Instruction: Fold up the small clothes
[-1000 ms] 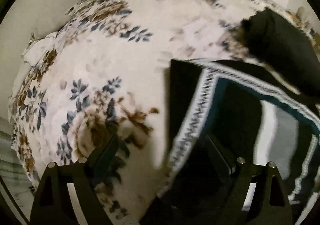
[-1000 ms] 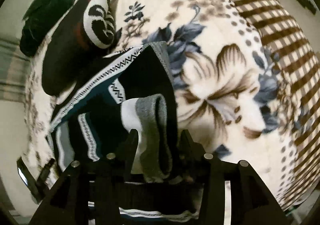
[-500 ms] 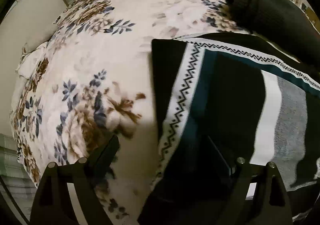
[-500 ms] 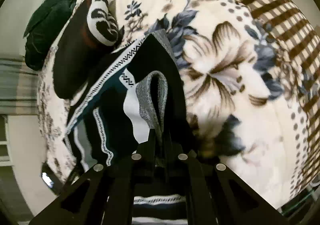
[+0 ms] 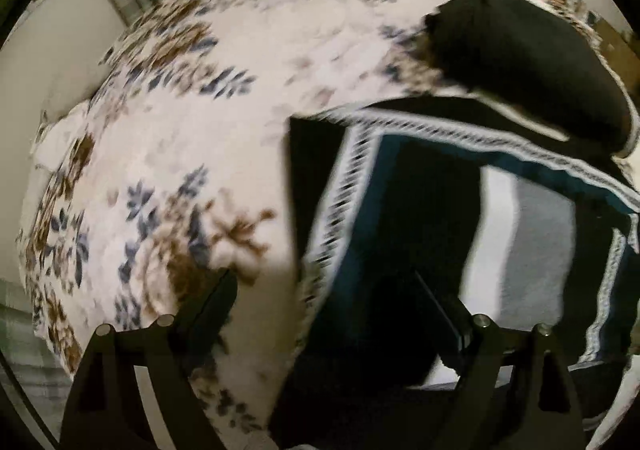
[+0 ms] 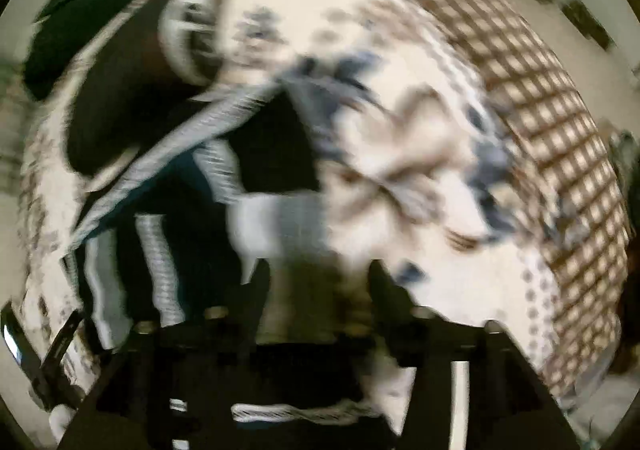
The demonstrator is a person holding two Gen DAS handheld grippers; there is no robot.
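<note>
A dark garment with teal, white and grey bands and zigzag trim [image 5: 420, 210] lies spread on the floral blanket [image 5: 180, 130]. My left gripper [image 5: 324, 290] is open just above its near left corner, one finger over the blanket, the other over the cloth. In the blurred right wrist view the same garment [image 6: 180, 190] lies left of centre. My right gripper [image 6: 316, 282] is open, with a grey and white fold of the garment [image 6: 280, 218] just ahead of its fingers.
A black folded garment [image 5: 520, 62] lies beyond the striped one. A black and white rolled piece [image 6: 192, 38] and a dark green pillow [image 6: 88, 2] lie at the far left. A brown checked blanket border [image 6: 520, 70] runs along the right.
My right gripper was shut on the grey fold half a second ago and has opened, letting it go. Both views have shifted and blurred; the left gripper stays open over the garment's corner.
</note>
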